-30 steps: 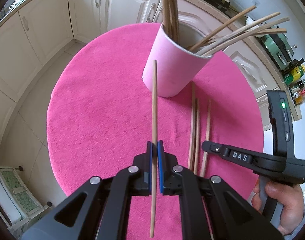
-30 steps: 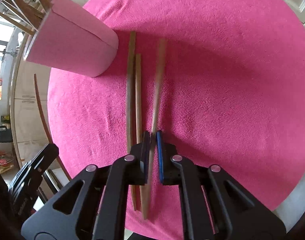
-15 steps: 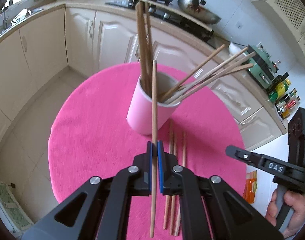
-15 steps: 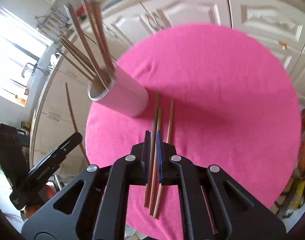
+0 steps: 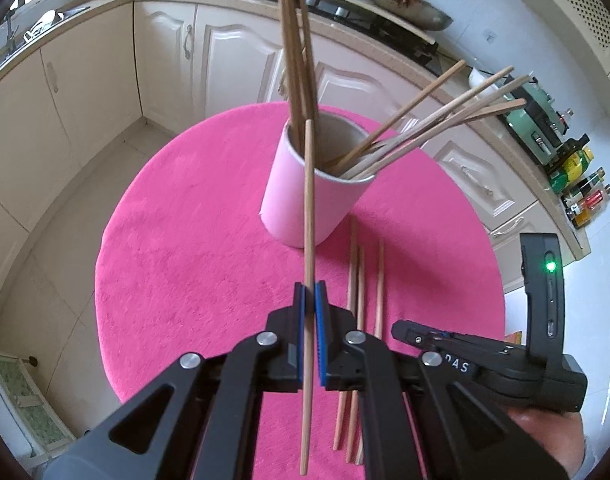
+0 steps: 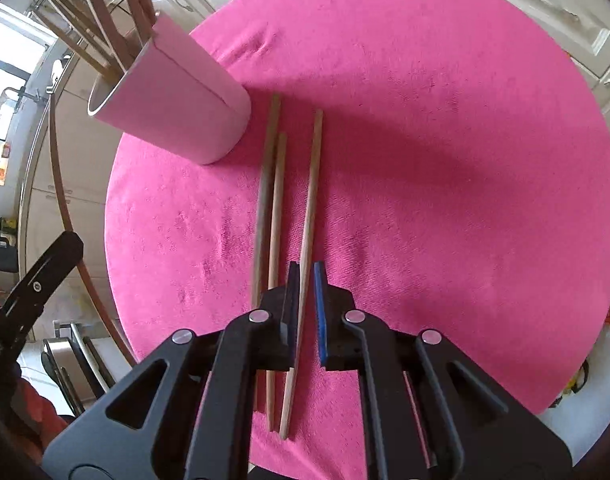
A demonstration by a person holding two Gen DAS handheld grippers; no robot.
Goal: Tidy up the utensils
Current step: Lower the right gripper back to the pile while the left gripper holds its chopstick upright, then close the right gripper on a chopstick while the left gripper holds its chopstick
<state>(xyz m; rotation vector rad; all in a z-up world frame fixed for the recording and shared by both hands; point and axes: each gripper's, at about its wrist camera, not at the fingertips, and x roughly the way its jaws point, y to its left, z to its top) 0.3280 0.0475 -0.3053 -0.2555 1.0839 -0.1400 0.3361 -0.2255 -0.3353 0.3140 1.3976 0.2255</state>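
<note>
Three chopsticks lie on the bench beside the cup while your left claw clamps one stick for dropping in, and your right claw opens around another.

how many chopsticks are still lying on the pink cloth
3, side by side beside the cup: a touching pair, and one apart from them, running between the right gripper jaws, which are opening. None seems hidden.
</note>
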